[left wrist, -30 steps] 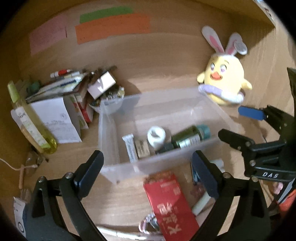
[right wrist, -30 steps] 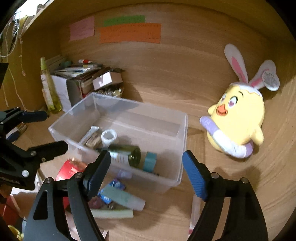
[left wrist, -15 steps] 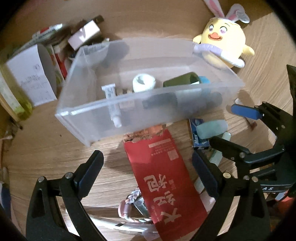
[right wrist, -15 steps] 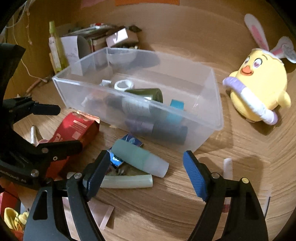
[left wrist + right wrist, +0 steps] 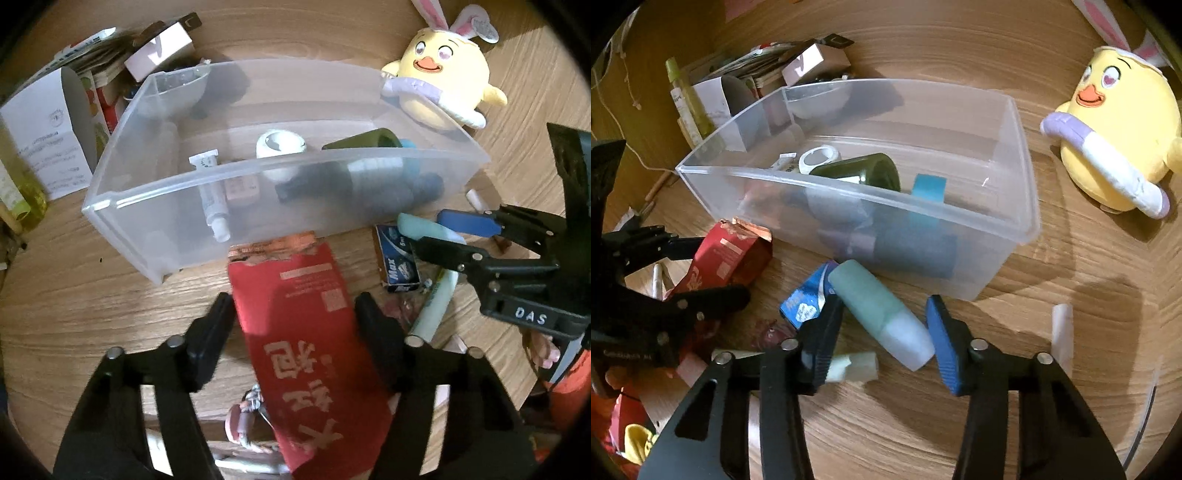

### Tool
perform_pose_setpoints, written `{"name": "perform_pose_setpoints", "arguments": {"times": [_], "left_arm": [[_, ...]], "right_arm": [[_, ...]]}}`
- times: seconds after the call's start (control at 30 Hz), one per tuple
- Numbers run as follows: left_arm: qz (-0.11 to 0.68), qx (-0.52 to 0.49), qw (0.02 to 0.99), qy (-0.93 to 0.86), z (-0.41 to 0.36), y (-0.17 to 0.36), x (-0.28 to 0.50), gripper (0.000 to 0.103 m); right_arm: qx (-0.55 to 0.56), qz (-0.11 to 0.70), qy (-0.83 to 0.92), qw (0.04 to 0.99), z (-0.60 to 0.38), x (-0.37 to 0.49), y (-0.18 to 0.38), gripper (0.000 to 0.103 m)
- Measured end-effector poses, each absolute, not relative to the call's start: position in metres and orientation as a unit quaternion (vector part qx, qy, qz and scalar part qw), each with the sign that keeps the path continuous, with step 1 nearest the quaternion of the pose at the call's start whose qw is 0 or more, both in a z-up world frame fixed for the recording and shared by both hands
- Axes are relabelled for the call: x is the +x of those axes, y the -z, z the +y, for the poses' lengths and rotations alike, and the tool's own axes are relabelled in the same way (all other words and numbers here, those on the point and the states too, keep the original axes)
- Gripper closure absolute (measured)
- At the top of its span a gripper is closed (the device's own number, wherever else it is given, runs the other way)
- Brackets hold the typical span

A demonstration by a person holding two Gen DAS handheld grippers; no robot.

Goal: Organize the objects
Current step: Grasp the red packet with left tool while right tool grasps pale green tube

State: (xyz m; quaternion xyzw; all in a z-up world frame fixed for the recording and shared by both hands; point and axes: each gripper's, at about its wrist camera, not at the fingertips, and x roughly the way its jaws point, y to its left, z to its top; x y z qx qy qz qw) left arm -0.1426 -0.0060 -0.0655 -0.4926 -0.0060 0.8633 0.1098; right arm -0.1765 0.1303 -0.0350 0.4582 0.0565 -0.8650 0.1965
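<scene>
Beside the bin (image 5: 1015, 221), right view alone shows tape (image 5: 927, 188).

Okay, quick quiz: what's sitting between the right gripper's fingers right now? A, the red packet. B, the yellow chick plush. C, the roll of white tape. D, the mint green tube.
D: the mint green tube lies on the wood between the closing fingers of the right gripper.

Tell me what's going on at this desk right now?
A person is tidying clutter into a clear bin. The left claw is closing around a red packet in front of the bin, while the right claw closes around a teal bottle lying beside it. Neither is lifted yet.
</scene>
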Motion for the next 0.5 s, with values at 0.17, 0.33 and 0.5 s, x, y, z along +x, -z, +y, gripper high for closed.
{"name": "perform_pose_setpoints", "arguments": {"times": [0.17, 0.33, 0.5], "left_arm": [[-0.007, -0.483, 0.108, -0.869, -0.009, 0.063, -0.134, 0.044], [-0.003, -0.47, 0.103, -0.877, -0.011, 0.056, -0.123, 0.049], [-0.011, -0.453, 0.098, -0.886, -0.018, 0.047, -0.112, 0.049]], "right_arm": [[0.458, 0.06, 0.867, 0.188, 0.139, -0.171, 0.035, 0.081], [0.454, 0.06, 0.872, 0.173, 0.15, -0.168, 0.035, 0.081], [0.451, 0.057, 0.876, 0.16, 0.163, -0.161, 0.036, 0.081]]}}
